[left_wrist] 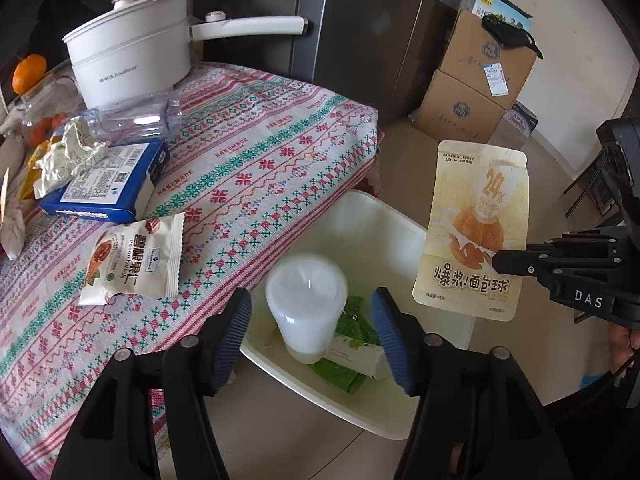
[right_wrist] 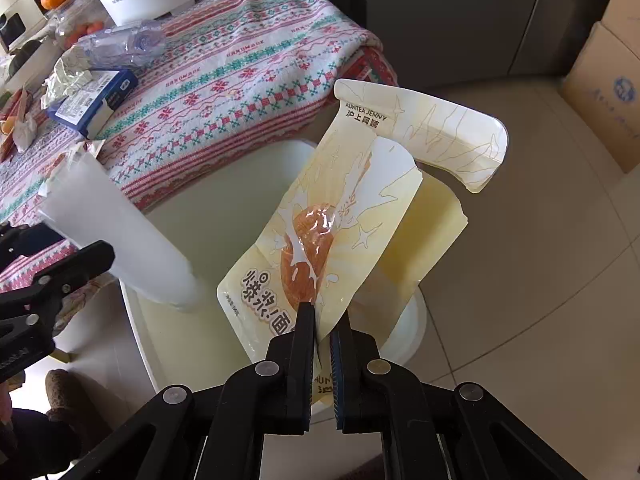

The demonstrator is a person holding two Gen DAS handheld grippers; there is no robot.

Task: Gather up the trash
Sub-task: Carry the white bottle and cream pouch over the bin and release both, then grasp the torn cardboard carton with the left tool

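My right gripper is shut on a yellow snack bag and holds it over the white bin; the bag also shows in the left wrist view, pinched by the right gripper. My left gripper is open over the bin's rim. A white plastic cup stands tilted in the bin on green packaging; in the right wrist view the cup is just beyond my left gripper's fingers. A nut packet, blue box, crumpled wrapper and clear bottle lie on the table.
The table has a patterned cloth and carries a white pot and an orange at the back. Cardboard boxes stand by the wall. A dark fridge is behind the table. Tiled floor surrounds the bin.
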